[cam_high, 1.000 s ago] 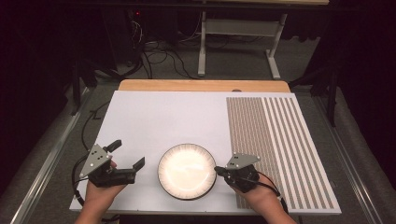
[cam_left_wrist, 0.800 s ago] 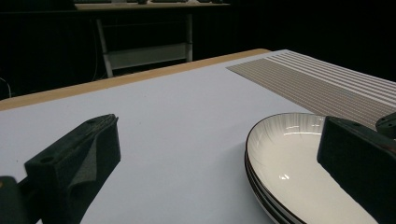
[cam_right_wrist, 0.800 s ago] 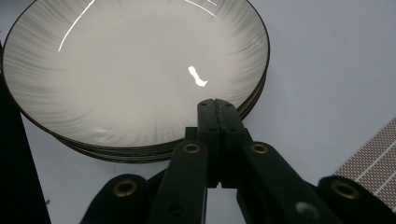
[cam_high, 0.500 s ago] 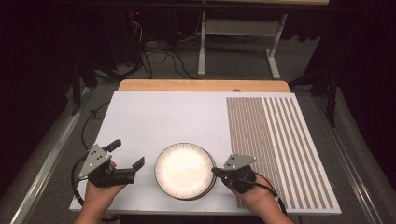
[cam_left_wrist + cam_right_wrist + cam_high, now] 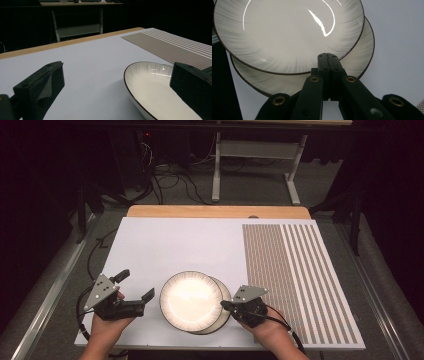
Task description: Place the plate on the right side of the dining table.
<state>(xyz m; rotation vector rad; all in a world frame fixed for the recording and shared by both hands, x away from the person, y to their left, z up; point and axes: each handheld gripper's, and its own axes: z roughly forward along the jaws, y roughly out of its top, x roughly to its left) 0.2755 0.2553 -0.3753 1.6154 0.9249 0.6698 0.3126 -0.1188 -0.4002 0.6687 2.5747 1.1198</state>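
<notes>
Two plates near the front edge of the white bench [image 5: 165, 245], stacked but offset: upper plate [image 5: 191, 300] shifted toward the left, lower plate [image 5: 224, 307] peeking out from beneath on the right side. Both pale, with fine grey streaks toward a thin dark rim. Right gripper [image 5: 226, 306] at the right rim of the stack, jaws pressed together with no gap between them, tips lying over the lower plate's rim and reaching the edge of the upper plate [image 5: 287, 32]; whether anything is pinched between them, cannot tell. Lower plate [image 5: 359, 60] fanned out to the side beneath, seen from the right gripper view. Left gripper [image 5: 135, 285] just left of the stack, spread wide and holding nothing, one jaw close to the upper plate's [image 5: 155, 87] rim yet apart from it. Striped panel [image 5: 300, 280] covering the bench's right part, well clear of the plates. Wooden strip [image 5: 215, 211] along the far edge.
</notes>
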